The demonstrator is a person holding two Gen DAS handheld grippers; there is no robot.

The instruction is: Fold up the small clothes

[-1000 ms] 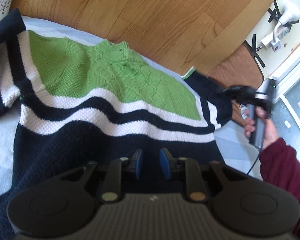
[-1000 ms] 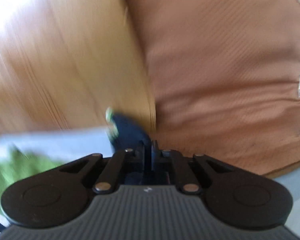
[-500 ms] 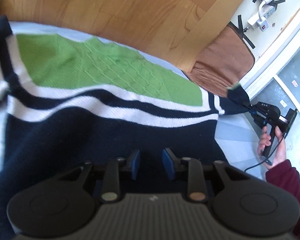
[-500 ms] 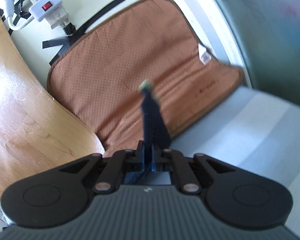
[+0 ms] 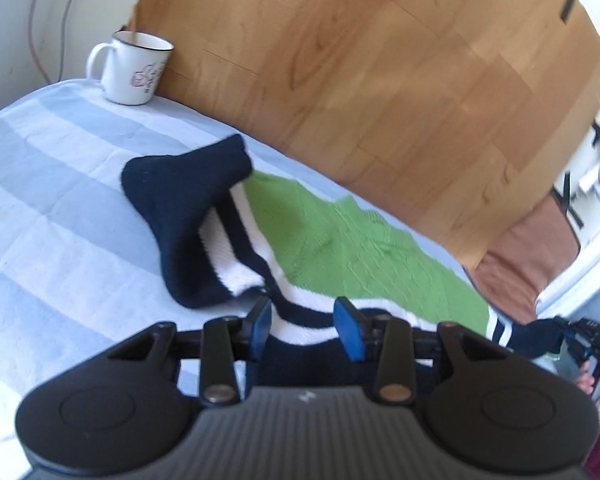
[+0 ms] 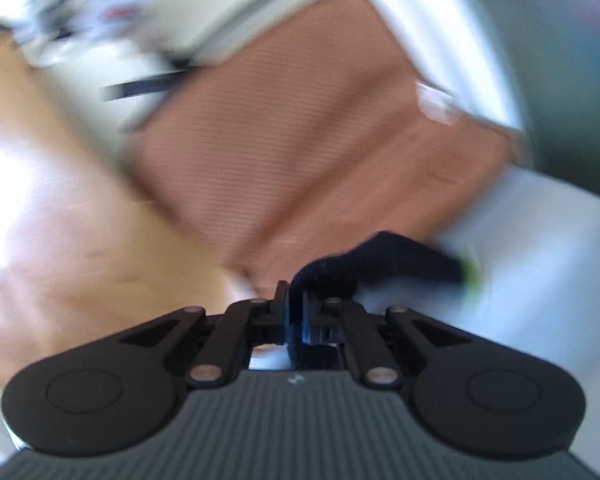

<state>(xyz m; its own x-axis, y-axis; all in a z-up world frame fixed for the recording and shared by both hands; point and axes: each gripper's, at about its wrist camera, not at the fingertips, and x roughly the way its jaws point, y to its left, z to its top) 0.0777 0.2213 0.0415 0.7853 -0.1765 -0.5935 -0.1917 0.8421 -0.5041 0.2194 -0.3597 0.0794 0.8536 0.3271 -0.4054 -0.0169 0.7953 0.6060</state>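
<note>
A small knit sweater (image 5: 364, 264), green on top with white and navy stripes, lies on a blue-striped cloth. Its left sleeve (image 5: 184, 200) is folded up, navy side showing. My left gripper (image 5: 303, 328) is open and empty, blue pads hovering over the striped part near the left armpit. My right gripper (image 6: 294, 316) is shut on the navy right sleeve cuff (image 6: 384, 260), whose green edge hangs to the right; the view is blurred. In the left wrist view that gripper (image 5: 580, 340) holds the right sleeve (image 5: 528, 336) stretched out at far right.
A white enamel mug (image 5: 134, 68) stands at the back left of the striped cloth (image 5: 52, 184). A wooden board (image 5: 380, 80) rises behind it. A brown cushion (image 6: 308, 128) lies beyond the right edge, under a white wall with taped cables.
My left gripper swung left, so the folded left sleeve and mug now show. The right gripper keeps hold of the cuff and is moving; its view went blurred.
</note>
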